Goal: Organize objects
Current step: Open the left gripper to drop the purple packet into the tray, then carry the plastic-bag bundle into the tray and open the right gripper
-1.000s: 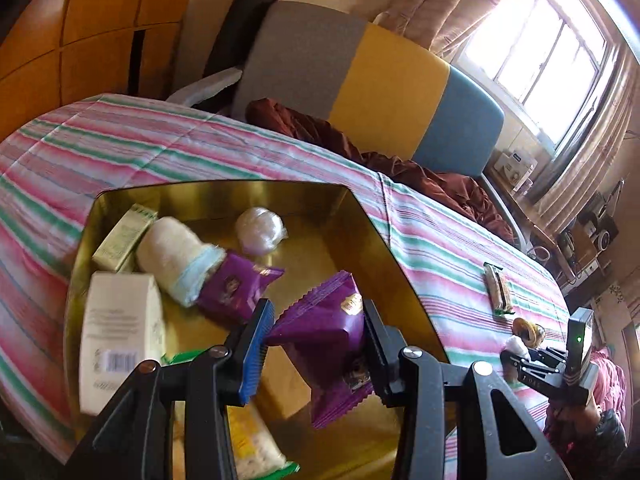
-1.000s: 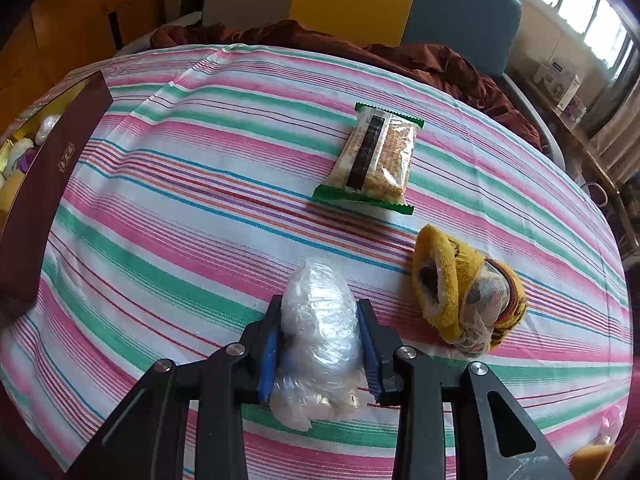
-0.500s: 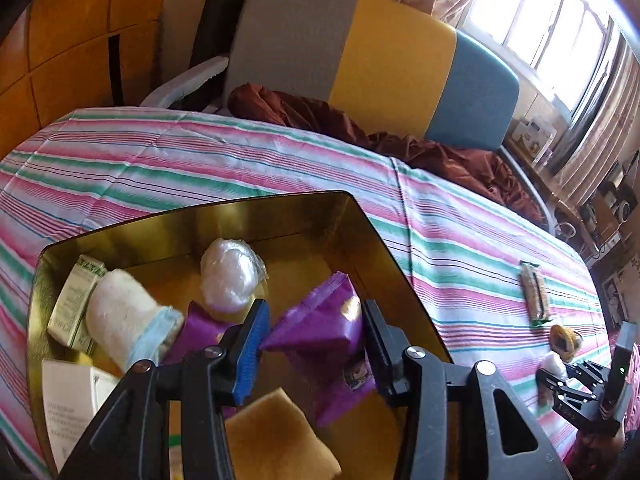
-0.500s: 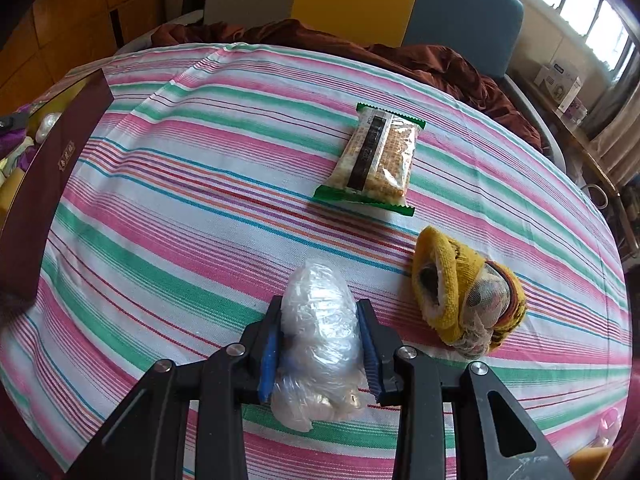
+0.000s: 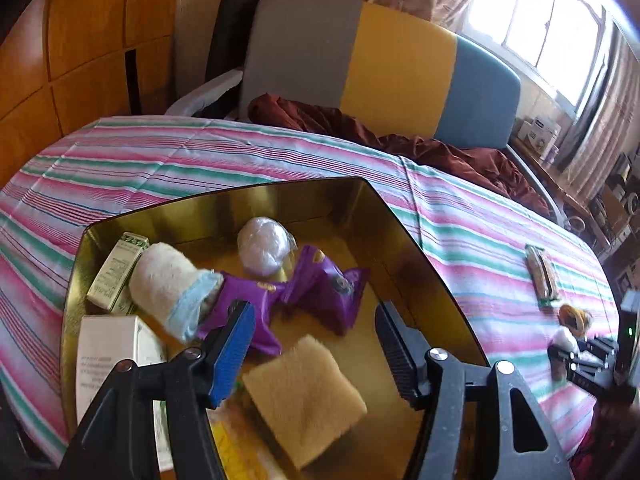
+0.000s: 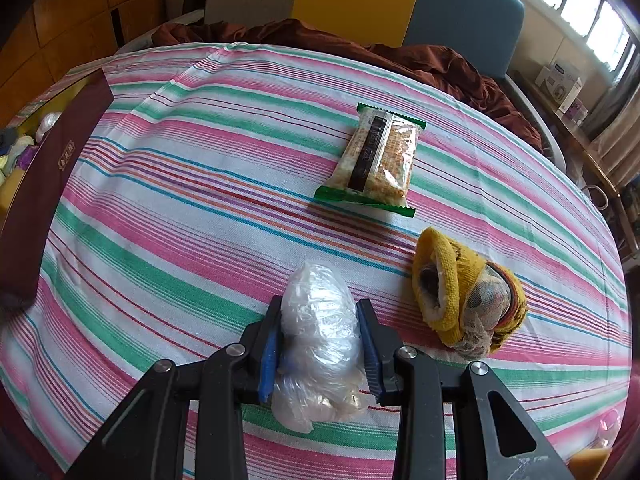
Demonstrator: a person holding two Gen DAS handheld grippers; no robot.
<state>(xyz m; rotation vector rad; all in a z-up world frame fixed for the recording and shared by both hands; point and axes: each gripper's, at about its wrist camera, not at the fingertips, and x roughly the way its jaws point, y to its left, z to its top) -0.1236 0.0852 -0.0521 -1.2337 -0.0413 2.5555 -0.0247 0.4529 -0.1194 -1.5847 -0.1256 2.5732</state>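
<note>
Left wrist view first: my left gripper (image 5: 312, 336) hangs over the gold box (image 5: 420, 276), its jaws just opened wide with nothing between the pads. Beyond the tips the purple packet (image 5: 328, 288) lies loose on the box floor, touching a second purple packet (image 5: 244, 300), so I judge that drop is done. Left of them sit a rolled towel (image 5: 172, 284) and a green carton (image 5: 116, 272), further back a white wrapped ball (image 5: 264, 244), and nearest me a yellow sponge (image 5: 308, 396); the box is the collecting place.

Right wrist view: my right gripper (image 6: 320, 344) is clamped on a clear plastic bag (image 6: 320, 320), low over the striped cloth (image 6: 180, 200), ready to carry it over. A cracker pack (image 6: 376, 160) and a yellow sock (image 6: 464, 300) wait on the cloth, well apart from the box at far left.
</note>
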